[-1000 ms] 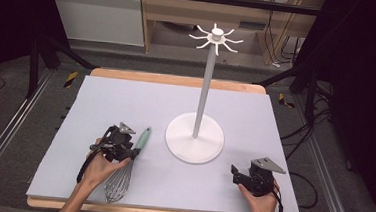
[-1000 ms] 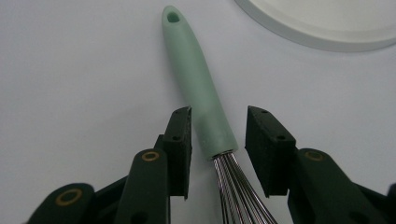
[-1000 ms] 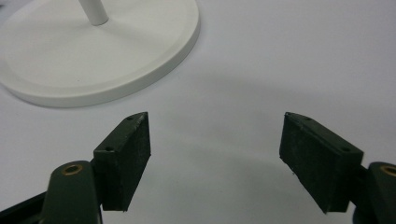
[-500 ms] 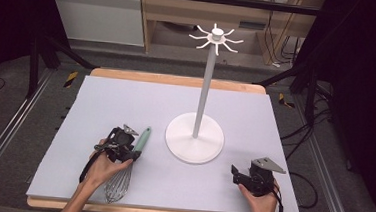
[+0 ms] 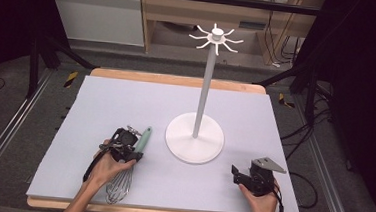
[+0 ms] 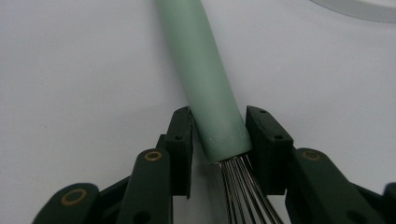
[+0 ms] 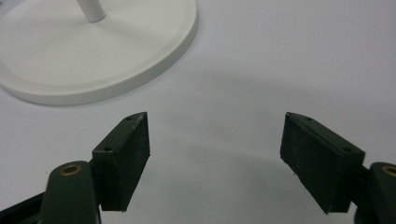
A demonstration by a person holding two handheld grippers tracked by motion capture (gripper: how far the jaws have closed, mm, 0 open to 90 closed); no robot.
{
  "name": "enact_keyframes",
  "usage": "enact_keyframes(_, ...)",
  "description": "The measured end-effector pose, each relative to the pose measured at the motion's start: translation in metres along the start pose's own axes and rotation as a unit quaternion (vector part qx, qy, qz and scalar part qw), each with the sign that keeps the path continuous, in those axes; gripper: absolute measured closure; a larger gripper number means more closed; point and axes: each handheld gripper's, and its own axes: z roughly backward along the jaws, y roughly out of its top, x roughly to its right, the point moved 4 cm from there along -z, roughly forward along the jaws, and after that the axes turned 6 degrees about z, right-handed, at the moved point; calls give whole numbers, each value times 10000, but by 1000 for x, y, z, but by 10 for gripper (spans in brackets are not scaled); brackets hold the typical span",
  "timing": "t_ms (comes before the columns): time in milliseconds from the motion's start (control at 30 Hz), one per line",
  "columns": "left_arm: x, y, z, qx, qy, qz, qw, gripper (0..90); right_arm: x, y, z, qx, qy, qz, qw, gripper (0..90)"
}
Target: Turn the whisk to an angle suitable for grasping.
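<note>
A whisk with a pale green handle (image 5: 143, 137) and a wire head (image 5: 119, 186) lies on the lilac table mat (image 5: 126, 101), left of centre near the front. My left gripper (image 5: 133, 155) is shut on the whisk where handle meets wires. In the left gripper view, both jaws of the left gripper (image 6: 218, 127) press the sides of the green handle (image 6: 205, 79), and the wires (image 6: 243, 186) run back between them. My right gripper (image 5: 235, 175) rests at the front right, open. In the right gripper view, the right gripper (image 7: 215, 140) has bare mat between its pads.
A white hook stand rises mid-table, with a round base (image 5: 194, 137), a thin pole (image 5: 206, 87) and a ring of hooks on top (image 5: 216, 37). Its base (image 7: 93, 60) lies just ahead and left of my right gripper. Cables and metal frame legs surround the table.
My left gripper has shifted slightly toward the front over the whisk handle. The whisk, the stand and the right gripper stay where they were.
</note>
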Motion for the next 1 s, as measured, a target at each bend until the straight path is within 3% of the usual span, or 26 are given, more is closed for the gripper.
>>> enact_keyframes(333,-2,1,1,-82,51,147,9998,654,1,0,0,16,-8,24,10000,246)
enact_keyframes(533,-6,-2,4,-181,89,-25,9998,668,2,0,1,17,-20,20,10000,250)
enact_keyframes(867,-9,-6,6,-162,-23,2,9999,669,1,0,0,9,-18,24,10000,252)
enact_keyframes(1000,-9,-5,6,-158,23,-100,9998,662,2,0,0,17,-13,41,10000,252)
